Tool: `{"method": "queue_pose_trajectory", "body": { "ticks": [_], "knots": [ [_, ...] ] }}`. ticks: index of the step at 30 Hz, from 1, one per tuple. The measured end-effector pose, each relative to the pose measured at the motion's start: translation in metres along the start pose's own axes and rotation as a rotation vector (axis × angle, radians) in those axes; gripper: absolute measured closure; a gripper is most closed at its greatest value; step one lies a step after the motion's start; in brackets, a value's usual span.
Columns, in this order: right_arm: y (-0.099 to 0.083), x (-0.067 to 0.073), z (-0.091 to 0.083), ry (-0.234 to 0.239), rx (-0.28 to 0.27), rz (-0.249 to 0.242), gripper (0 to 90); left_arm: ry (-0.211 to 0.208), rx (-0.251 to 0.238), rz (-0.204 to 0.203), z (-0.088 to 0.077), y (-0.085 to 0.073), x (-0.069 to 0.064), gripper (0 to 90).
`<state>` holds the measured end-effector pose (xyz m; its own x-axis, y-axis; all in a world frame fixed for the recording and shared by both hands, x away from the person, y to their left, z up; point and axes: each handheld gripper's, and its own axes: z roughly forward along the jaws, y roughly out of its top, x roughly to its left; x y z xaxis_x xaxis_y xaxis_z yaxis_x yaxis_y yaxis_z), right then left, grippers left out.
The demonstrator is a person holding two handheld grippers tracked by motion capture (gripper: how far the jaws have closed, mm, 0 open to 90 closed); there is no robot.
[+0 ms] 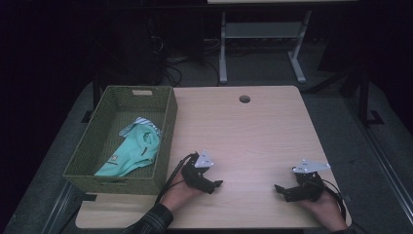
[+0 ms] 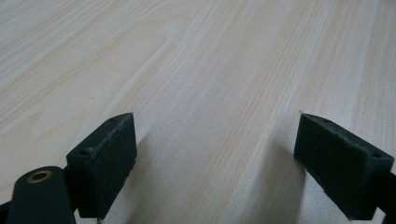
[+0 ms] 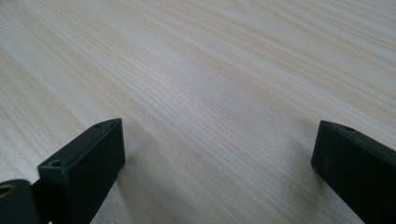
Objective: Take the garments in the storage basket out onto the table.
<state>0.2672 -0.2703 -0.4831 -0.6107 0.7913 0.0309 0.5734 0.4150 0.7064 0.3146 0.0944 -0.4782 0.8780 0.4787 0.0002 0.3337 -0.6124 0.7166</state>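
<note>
The mint-green folded garment (image 1: 132, 152) lies inside the olive-green woven rectangular basket (image 1: 168, 127), which stands at the left edge of the pale wooden table (image 1: 253, 131); its long axis runs from the basket's near left corner toward the far right, with a striped collar end at the far side. The left gripper (image 1: 214, 185) rests low on the near part of the table just right of the basket's near right corner, jaws spread wide and empty, pointing right, away from the cloth. The right gripper (image 1: 278, 189) sits well apart at the near right, jaws likewise wide with only bare wood between them. The left hand is plainly nearer: it would likely need to turn left and lift over the basket wall.
</note>
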Motion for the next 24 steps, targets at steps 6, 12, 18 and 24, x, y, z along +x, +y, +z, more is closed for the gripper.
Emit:
{"method": "queue_pose_trajectory", "body": {
  "ticks": [6, 12, 18, 24],
  "knots": [
    [0.001, 0.000, 0.001, 0.007, 0.005, 0.002, 2.3, -0.003, 0.015, 0.001, -0.001, 0.001, 0.002, 12.4],
    [0.001, 0.000, 0.001, 0.005, 0.003, -0.001, 2.3, 0.008, 0.057, -0.008, -0.004, 0.003, 0.006, 13.0],
    [0.001, 0.000, 0.001, 0.007, 0.000, -0.001, 2.3, 0.007, 0.072, -0.012, -0.008, 0.005, 0.007, 13.1],
    [0.001, 0.000, 0.001, 0.006, 0.001, 0.001, 2.3, 0.002, 0.069, -0.028, -0.011, 0.005, 0.010, 13.2]
  ]
}}
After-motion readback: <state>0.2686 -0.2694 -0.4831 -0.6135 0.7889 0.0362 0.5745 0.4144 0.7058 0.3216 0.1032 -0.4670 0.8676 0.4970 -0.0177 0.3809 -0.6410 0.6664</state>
